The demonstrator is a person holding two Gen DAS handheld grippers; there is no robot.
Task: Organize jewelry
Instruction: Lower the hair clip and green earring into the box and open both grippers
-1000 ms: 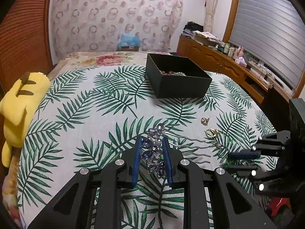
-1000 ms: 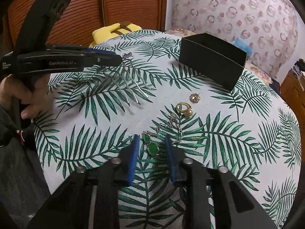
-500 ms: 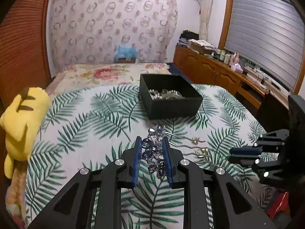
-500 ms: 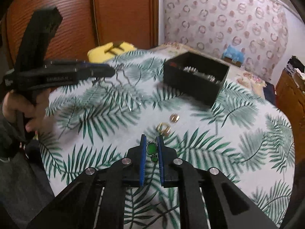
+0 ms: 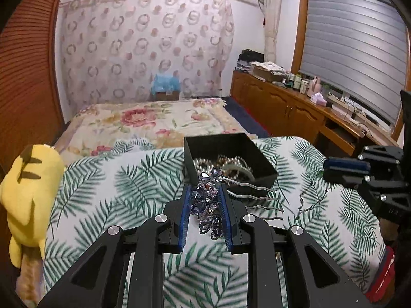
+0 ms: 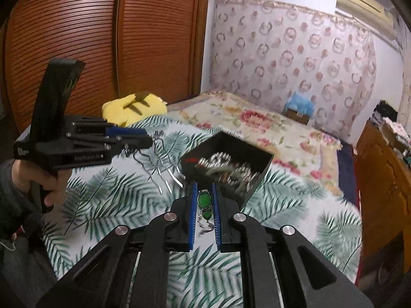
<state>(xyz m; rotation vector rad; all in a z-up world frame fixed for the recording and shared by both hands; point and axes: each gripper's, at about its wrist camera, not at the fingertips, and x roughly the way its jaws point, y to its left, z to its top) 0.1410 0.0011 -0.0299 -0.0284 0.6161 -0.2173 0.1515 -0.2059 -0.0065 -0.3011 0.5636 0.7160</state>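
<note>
My left gripper (image 5: 204, 190) is shut on a hair comb with purple-blue gems (image 5: 207, 206); its wavy silver prongs (image 5: 257, 197) stick out to the right, above the bed. Just beyond it sits the open black box (image 5: 262, 170), with beads and bracelets inside. My right gripper (image 6: 204, 188) is shut on a green-stone necklace (image 6: 204, 200), whose chain (image 5: 309, 204) dangles below the jaws. It hangs in front of the black box (image 6: 251, 151). The left gripper (image 6: 143, 138) with the comb's prongs (image 6: 167, 177) shows at the left, held by a hand (image 6: 48, 179).
A leaf-print cover (image 5: 123, 195) lies over the bed, with a floral quilt (image 5: 143, 120) behind it. A yellow plush toy (image 5: 28, 190) rests at the left edge. A brown louvred wardrobe (image 6: 77, 51) stands left; a wooden cabinet (image 5: 295, 107) with clutter runs along the right wall.
Both grippers have risen off the bed and moved toward the black box. The right one closed on the green necklace and lifted it; the comb stays clamped in the left one.
</note>
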